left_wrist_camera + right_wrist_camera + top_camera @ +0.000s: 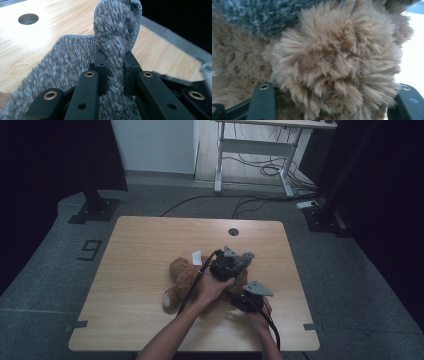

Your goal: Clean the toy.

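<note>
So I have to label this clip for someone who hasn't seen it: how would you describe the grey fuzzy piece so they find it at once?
Start at the wooden table and go to the brown teddy bear lying near its middle. The grey fuzzy cloth is at the bear, a fold of it pinched between the left gripper's jaws. Its speckled grey pile sets it apart from the bear's longer brown fur.

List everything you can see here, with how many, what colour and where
teddy bear: one, brown, lying mid-table, partly under the hands
fuzzy cloth: one, grey, pinched in the left gripper
white tag: one, by the bear's far side
table: one, light wood, round hole near its far edge
desk frame: one, white, beyond the table, cables under it
floor number 9: one, dark, left of the table
left gripper: black, jaws shut on the cloth
right gripper: black, jaws around the bear's fur
</note>
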A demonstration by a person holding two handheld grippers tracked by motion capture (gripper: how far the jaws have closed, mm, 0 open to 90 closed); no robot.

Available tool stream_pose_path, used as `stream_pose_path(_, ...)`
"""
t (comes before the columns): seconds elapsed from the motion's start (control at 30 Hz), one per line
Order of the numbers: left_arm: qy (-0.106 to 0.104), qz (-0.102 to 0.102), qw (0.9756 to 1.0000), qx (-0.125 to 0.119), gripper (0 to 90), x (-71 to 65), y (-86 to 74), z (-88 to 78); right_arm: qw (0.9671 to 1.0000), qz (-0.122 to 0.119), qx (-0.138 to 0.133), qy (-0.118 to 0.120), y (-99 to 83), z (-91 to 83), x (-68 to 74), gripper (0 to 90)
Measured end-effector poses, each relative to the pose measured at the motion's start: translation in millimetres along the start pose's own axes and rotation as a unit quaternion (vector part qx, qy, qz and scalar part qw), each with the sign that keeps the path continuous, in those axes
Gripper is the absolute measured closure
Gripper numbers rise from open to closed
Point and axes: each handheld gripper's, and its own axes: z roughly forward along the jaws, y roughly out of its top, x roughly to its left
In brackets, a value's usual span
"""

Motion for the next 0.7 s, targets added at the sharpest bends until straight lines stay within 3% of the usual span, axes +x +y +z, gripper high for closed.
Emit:
stream_pose_path(0.1, 0.038, 0.011, 0.9992, 0.005, 76.9, 9.0, -5.1, -5.9, 1.0, -0.005, 0.0, -0.002, 0.0, 0.3, 1.1, 36.5)
stream_pose_path(0.17, 0.045, -0.001, 0.999, 0.008, 76.9, 18.1, -8.8, -11.9, 1.0, -0.006, -0.001, -0.004, -0.1, 0.3, 1.6, 36.5)
stream_pose_path(0.23, 0.066, -0.001, 0.9975, 0.024, 77.1, 30.0, -14.5, -17.8, 1.0, -0.006, -0.001, -0.003, -0.1, 0.1, 1.6, 36.5)
stream_pose_path(0.3, 0.062, -0.022, 0.9975, 0.026, 77.2, 46.2, -24.0, -24.7, 1.0, -0.006, -0.001, -0.003, -0.1, 0.1, 1.4, 36.5)
stream_pose_path(0.37, 0.044, -0.049, 0.9978, 0.006, 77.1, 60.5, -32.0, -36.8, 1.0, -0.006, -0.001, -0.001, 0.0, 0.3, 2.0, 36.4)
stream_pose_path(0.43, 0.062, -0.043, 0.9971, -0.007, 77.0, 69.9, -38.8, -50.7, 1.0, -0.005, -0.001, -0.001, 0.0, 0.4, 1.6, 36.4)
stream_pose_path(0.6, 0.072, -0.089, 0.9933, -0.017, 76.9, 103.8, -63.4, -76.8, 1.0, -0.006, -0.001, -0.001, 0.0, 0.4, 1.4, 36.4)
stream_pose_path(0.7, 0.086, -0.102, 0.991, -0.011, 76.9, 117.6, -77.7, -85.4, 1.0, -0.005, -0.001, -0.002, -0.1, 0.3, 1.6, 36.4)
